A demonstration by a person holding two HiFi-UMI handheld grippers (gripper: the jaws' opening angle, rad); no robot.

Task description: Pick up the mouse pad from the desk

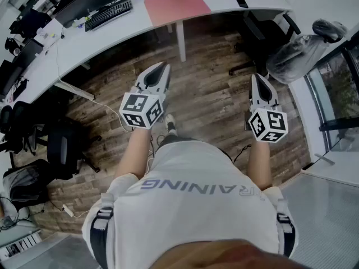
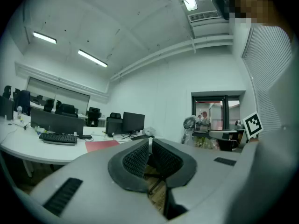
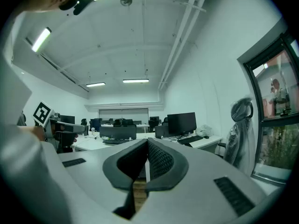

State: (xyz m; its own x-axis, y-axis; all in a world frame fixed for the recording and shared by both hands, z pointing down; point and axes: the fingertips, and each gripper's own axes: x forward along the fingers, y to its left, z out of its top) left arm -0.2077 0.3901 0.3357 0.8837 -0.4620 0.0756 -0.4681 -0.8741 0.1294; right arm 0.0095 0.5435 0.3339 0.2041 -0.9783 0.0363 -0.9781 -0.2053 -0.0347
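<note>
A flat red mouse pad (image 1: pixel 176 5) lies on the curved white desk (image 1: pixel 112 38) at the far side of the head view, and it shows as a red patch (image 2: pixel 102 145) in the left gripper view. My left gripper (image 1: pixel 163 66) is held level over the wooden floor, well short of the desk, jaws shut with nothing between them (image 2: pixel 150 143). My right gripper (image 1: pixel 258 78) hangs level to its right, also shut and empty (image 3: pixel 146 142). The mouse pad does not show in the right gripper view.
A black keyboard (image 1: pixel 109 14) and monitor sit left of the pad. A white desk leg (image 1: pixel 180 40) stands under the desk. A plastic-wrapped chair (image 1: pixel 297 52) is at the right by the glass wall, and black chairs (image 1: pixel 64 147) are at the left.
</note>
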